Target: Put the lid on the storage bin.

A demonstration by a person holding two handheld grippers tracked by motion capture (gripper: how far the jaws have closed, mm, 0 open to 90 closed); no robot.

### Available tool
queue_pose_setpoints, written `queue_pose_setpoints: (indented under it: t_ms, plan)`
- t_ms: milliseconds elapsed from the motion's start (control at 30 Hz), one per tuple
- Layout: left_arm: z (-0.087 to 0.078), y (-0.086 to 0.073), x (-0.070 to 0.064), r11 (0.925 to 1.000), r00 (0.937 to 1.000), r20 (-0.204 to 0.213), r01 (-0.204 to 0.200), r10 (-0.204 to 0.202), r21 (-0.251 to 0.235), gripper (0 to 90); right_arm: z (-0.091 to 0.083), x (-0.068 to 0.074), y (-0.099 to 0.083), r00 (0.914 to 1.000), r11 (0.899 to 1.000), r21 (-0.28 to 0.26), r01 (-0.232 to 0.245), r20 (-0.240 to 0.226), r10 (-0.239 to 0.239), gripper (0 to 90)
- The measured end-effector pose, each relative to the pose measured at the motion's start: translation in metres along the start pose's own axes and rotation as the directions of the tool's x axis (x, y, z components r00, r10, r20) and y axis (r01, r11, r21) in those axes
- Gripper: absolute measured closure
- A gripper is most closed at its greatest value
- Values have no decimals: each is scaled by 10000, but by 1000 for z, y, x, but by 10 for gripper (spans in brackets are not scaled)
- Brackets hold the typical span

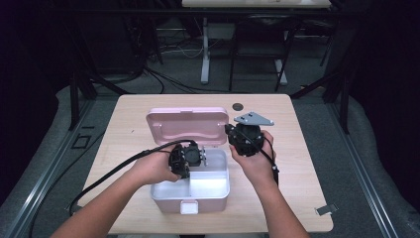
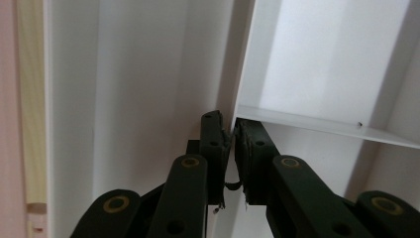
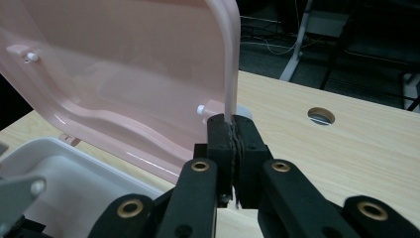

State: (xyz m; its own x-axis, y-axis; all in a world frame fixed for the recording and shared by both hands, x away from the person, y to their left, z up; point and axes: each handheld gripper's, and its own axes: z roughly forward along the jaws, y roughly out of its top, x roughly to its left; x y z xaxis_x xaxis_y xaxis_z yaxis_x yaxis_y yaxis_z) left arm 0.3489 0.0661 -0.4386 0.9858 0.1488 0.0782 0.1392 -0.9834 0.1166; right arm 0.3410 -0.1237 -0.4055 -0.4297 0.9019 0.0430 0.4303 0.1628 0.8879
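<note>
Pink lid (image 3: pixel 124 84) stands raised behind the white box (image 1: pixel 213 191) at mid surface (image 1: pixel 307 163) | right hand-held gripper (image 3: pixel 233 130) clamped on lid's right edge | left hand-held gripper (image 2: pixel 232 130) pinches the box's inner divider (image 2: pixel 242 64) | lid's long axis crosswise, right hand nearer

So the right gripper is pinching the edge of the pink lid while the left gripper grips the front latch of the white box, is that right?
Not quite. The left gripper is closed on the white divider inside the box, not the front latch, as the left gripper view shows. The right gripper does pinch the pink lid's edge.
</note>
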Motion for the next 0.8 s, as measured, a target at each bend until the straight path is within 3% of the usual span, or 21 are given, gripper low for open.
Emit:
queue_pose_setpoints:
  t_ms: [100,167,300,600,800]
  plan:
    - [-2,-5,2,9995,9995,-44,312,-312,-53,797,-1,1,-1,10000,10000,-35,-16,11,16,880]
    - [-6,-10,1,9974,9985,-70,531,-535,-492,789,-1,1,-2,10000,10000,-54,40,19,-40,880]
    - [-9,-18,0,9925,9952,-128,958,-970,-754,779,-2,1,-2,10000,10000,-87,28,12,-28,879]
    - [-12,-32,0,9870,9923,-100,1218,-1235,-1046,779,-2,1,-3,10000,9999,-170,-11,-25,11,878]
    - [-23,-41,-1,9750,9886,-29,1477,-1503,-1662,772,-2,1,-4,10000,9999,-163,7,-19,-7,877]
